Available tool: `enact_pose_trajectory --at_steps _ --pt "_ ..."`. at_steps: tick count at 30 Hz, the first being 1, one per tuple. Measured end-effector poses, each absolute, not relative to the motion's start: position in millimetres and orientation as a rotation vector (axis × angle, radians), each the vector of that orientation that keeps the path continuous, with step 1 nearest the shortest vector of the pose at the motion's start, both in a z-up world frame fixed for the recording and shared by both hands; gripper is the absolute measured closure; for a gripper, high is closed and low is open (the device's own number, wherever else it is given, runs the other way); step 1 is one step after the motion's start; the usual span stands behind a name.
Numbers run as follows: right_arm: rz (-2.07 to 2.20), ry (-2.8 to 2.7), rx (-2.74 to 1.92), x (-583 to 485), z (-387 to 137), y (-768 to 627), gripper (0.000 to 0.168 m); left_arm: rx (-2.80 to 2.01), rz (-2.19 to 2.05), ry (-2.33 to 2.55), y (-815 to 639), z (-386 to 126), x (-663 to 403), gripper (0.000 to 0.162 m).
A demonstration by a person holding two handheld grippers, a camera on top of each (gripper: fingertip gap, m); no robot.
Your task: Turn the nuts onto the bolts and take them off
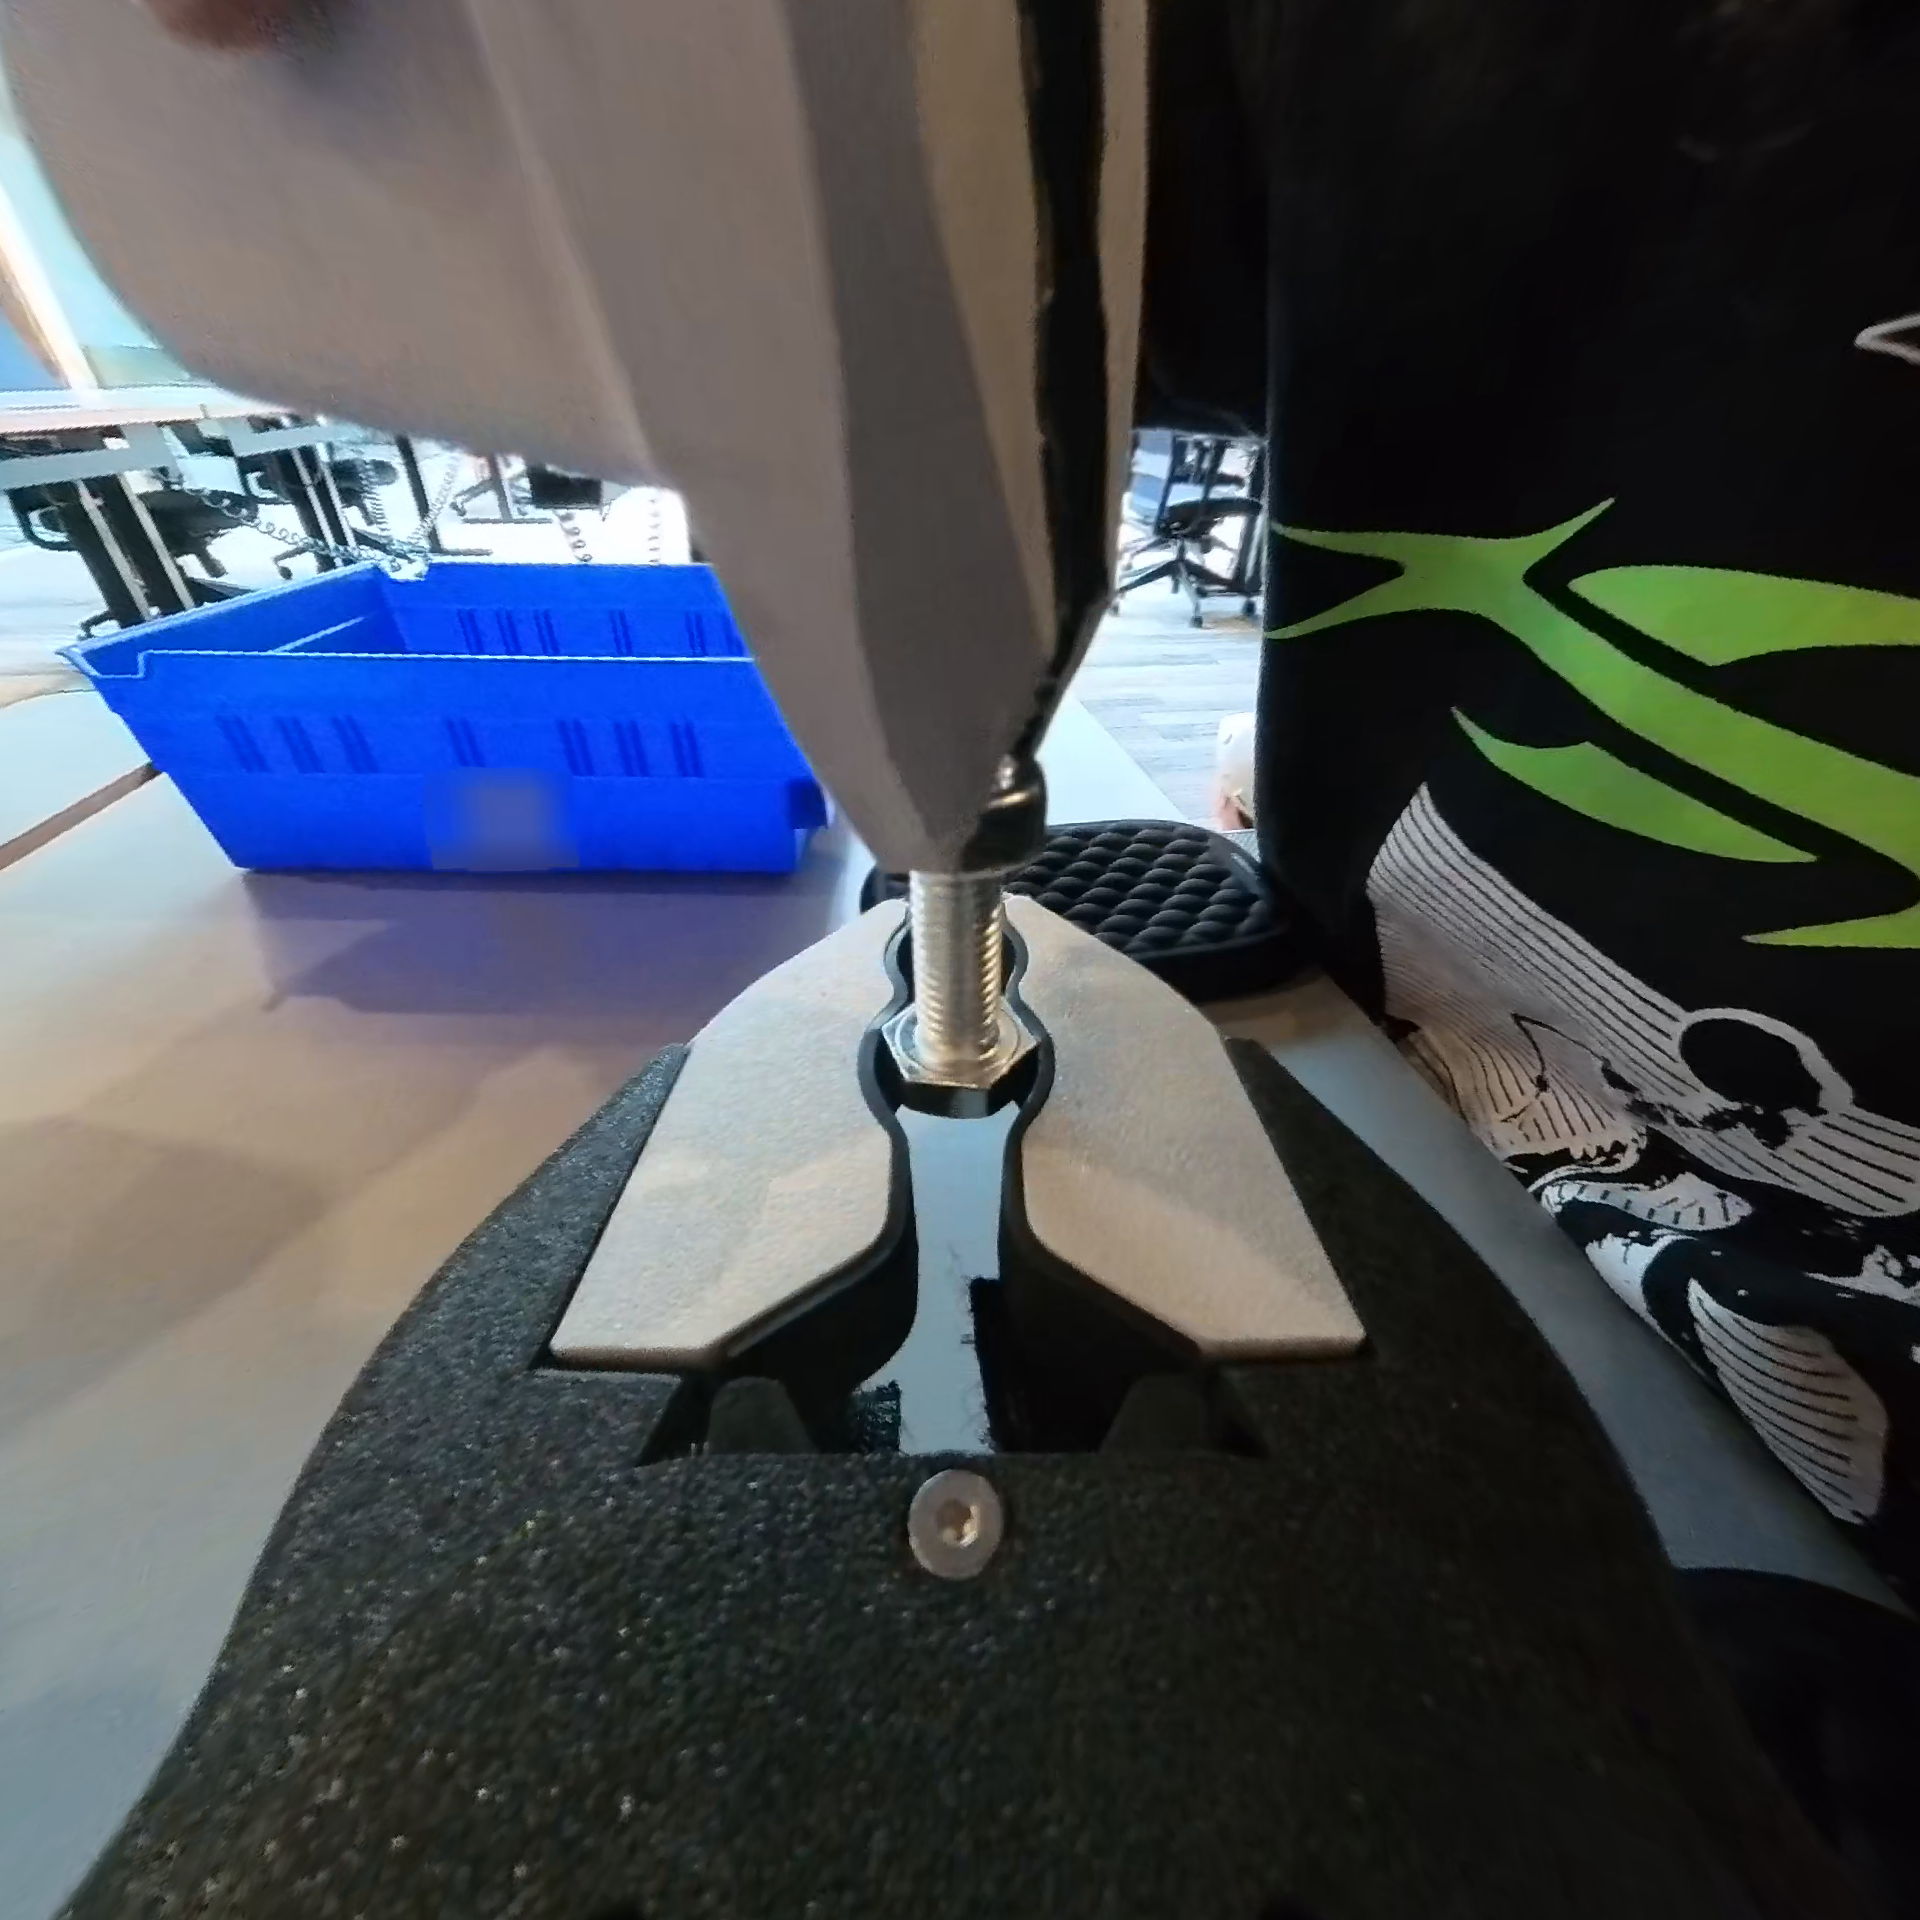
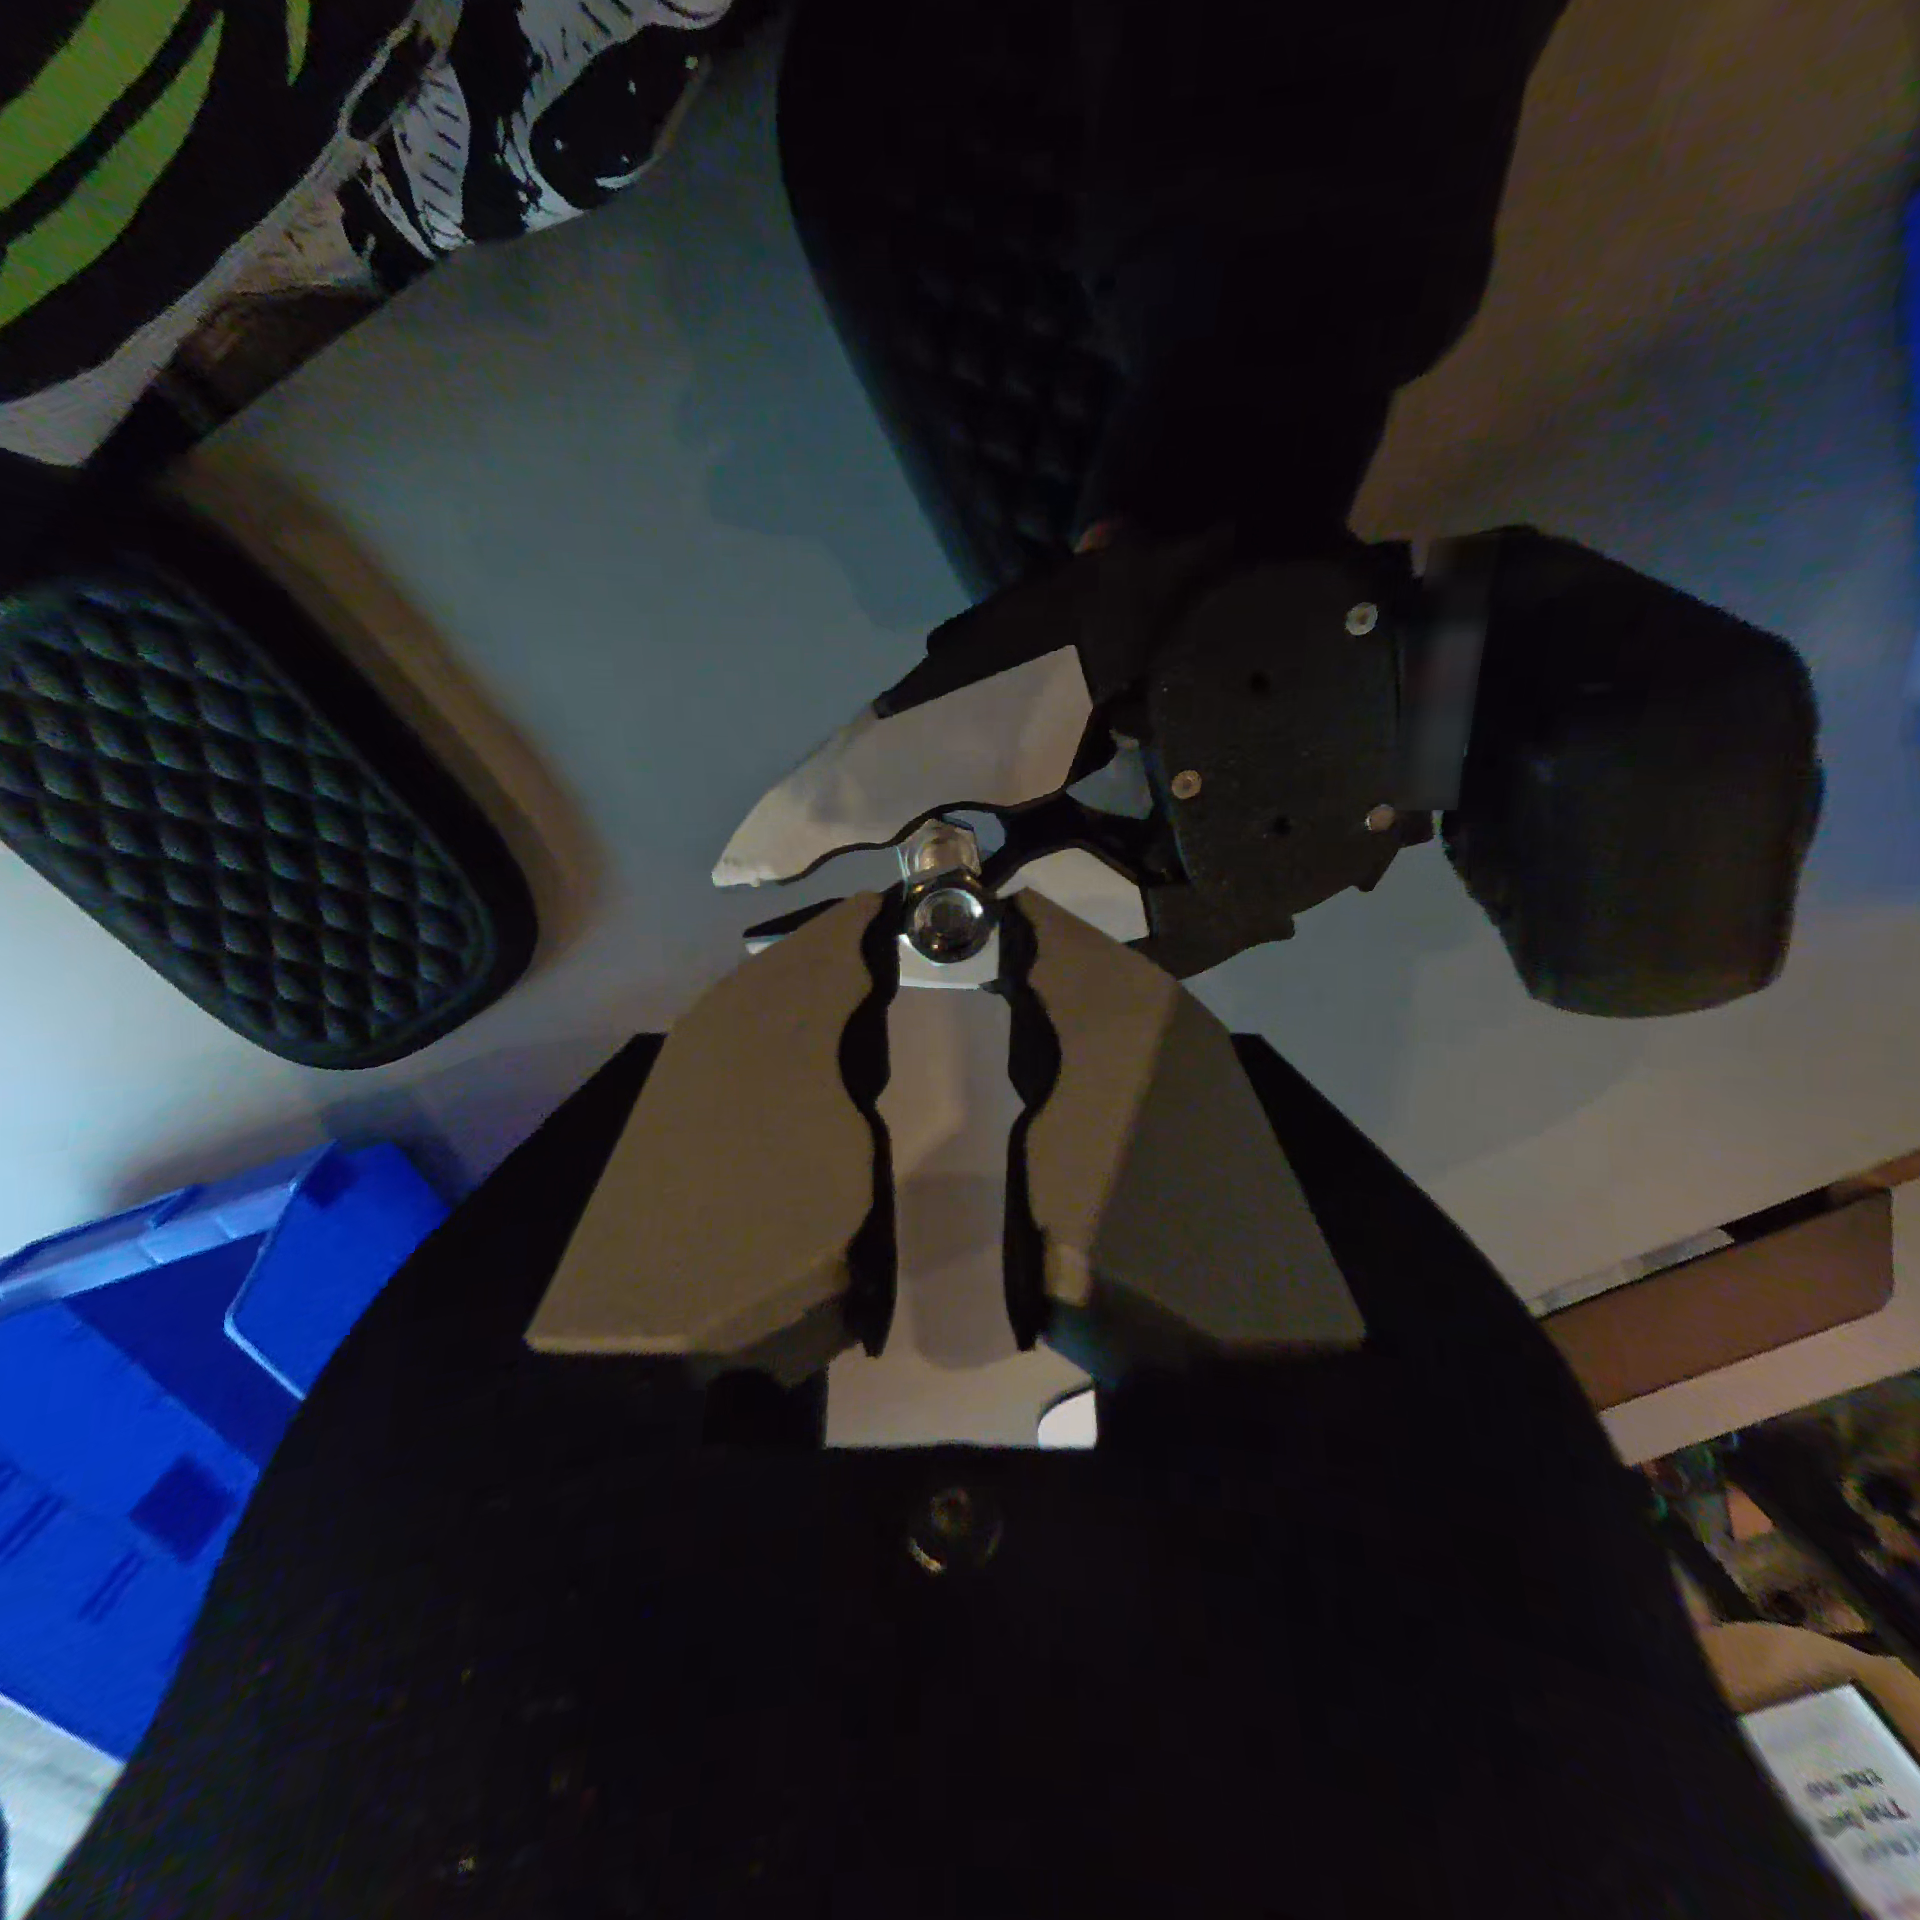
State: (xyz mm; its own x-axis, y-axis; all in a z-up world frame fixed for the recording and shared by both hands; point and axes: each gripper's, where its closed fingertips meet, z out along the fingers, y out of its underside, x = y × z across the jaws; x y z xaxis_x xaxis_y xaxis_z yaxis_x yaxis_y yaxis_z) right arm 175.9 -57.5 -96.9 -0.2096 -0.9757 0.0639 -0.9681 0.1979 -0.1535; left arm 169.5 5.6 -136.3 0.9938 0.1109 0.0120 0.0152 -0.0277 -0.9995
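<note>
L gripper [image 1: 956, 997]: horizontal, jaws clamped tight at mid-notch. R gripper [image 2: 940, 925]: pointing straight down from above, tips pinched narrow, meeting L gripper tips at right angles.

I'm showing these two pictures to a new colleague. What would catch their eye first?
Most striking is the silver threaded bolt standing upright at the centre of the left wrist view, a hex nut clamped between the left gripper fingers near its lower end, while the right gripper comes down onto its top. Next comes the bright blue bin on the table behind, to the left.
</note>
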Motion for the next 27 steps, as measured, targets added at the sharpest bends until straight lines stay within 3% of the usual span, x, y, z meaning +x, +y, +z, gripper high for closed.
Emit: enact_pose_trajectory --at_steps 4,9,11,12,14,16,21,27 --pt "-0.281 2.604 -1.670 173.2 -95.4 -59.6 0.151 -1.588 0.105 -0.116 3.3 -135.0 165.9 0.150" --pt "-0.309 2.996 -0.838 167.3 -96.3 -62.9 0.151 -1.586 0.158 -0.170 -1.6 -134.5 159.2 0.149" --pt "-0.307 3.007 -0.728 168.3 -97.4 -60.4 0.151 -1.590 0.155 -0.163 0.9 -134.6 159.8 0.150" --pt "-0.306 3.002 -0.757 168.3 -97.9 -59.5 0.149 -1.589 0.149 -0.159 1.8 -134.2 160.6 0.150" --pt "-0.335 2.988 -0.883 166.8 -96.8 -61.9 0.127 -1.580 0.144 -0.155 1.6 -132.4 161.1 0.150" --pt "-0.382 2.916 -1.092 168.8 -91.3 -65.2 0.120 -1.569 0.130 -0.148 1.7 -130.5 162.5 0.150" --pt "-0.330 2.574 -1.841 172.8 -88.7 -55.2 0.124 -1.580 0.092 -0.113 6.3 -132.8 167.6 0.150" --pt "-0.246 2.436 -1.885 176.2 -94.8 -54.9 0.146 -1.579 0.073 -0.088 5.6 -132.9 172.6 0.150"
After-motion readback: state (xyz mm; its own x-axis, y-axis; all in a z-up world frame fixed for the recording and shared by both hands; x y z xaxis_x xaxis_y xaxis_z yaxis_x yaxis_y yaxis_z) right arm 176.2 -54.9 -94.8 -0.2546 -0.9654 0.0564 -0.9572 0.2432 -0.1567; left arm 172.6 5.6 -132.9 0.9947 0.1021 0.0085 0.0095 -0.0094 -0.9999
